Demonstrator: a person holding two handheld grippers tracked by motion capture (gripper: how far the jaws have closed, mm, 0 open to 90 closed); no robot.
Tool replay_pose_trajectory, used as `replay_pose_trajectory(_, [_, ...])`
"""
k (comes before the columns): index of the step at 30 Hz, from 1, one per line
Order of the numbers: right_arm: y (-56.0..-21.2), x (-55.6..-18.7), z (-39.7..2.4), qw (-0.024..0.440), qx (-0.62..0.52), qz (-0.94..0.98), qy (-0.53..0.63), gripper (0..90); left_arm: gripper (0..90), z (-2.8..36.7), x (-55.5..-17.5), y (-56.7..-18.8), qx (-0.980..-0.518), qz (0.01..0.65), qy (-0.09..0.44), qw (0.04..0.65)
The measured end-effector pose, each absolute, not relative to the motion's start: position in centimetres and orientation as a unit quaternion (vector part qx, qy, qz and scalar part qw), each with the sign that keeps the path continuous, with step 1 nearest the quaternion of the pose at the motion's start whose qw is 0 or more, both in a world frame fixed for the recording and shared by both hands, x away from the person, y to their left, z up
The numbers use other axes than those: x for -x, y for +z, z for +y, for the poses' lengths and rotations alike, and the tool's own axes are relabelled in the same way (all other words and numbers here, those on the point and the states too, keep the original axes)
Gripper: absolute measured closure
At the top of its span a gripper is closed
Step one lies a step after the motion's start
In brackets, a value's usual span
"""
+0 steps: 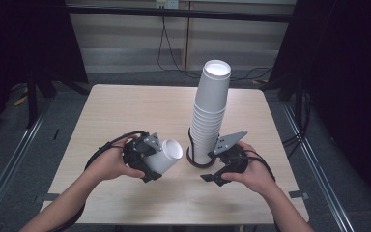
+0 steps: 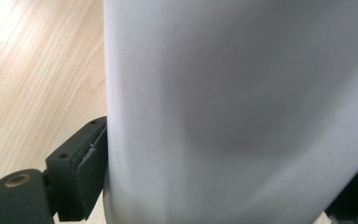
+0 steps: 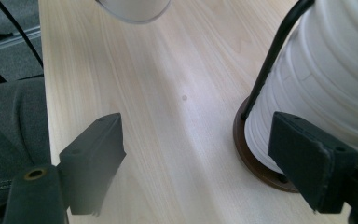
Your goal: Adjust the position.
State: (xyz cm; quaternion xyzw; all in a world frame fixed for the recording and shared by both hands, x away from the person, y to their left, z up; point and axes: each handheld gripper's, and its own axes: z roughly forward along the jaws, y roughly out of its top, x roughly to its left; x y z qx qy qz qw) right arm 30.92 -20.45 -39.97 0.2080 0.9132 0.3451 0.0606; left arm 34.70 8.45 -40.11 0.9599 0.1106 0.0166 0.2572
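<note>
near your side of the pale wood-grain table point(image 1: 125, 111), your left gripper point(image 1: 147, 162) clamps 1 smooth white paper cup point(image 1: 166, 157) between its jaws, tilted, mouth toward the stack. your right gripper point(image 1: 222, 169) stands released just beside the tall ribbed cup stack point(image 1: 210, 116), which sits on a round brown base point(image 3: 261, 163).

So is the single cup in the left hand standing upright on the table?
No, the single cup is held tilted on its side in the left gripper, its open mouth pointing toward the stack of cups.
</note>
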Motion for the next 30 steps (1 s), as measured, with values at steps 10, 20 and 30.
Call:
replay_pose_trajectory(10, [-39.8,-30.9,-19.5,0.048,-0.194,0.926,0.319,18.1,12.7,7.8,-34.2,-40.7,-0.968,0.103,0.011,0.229])
replay_pose_trajectory(20, [-39.8,-31.1,-18.3,0.039,-0.169,0.942,0.288,19.0,12.9,6.6,-33.6,-41.0,-0.979,0.078,0.016,0.189])
replay_pose_trajectory(30, [-39.6,-31.1,-17.2,0.033,-0.152,0.949,0.274,18.5,12.9,5.7,-33.2,-41.3,-0.981,0.070,0.016,0.180])
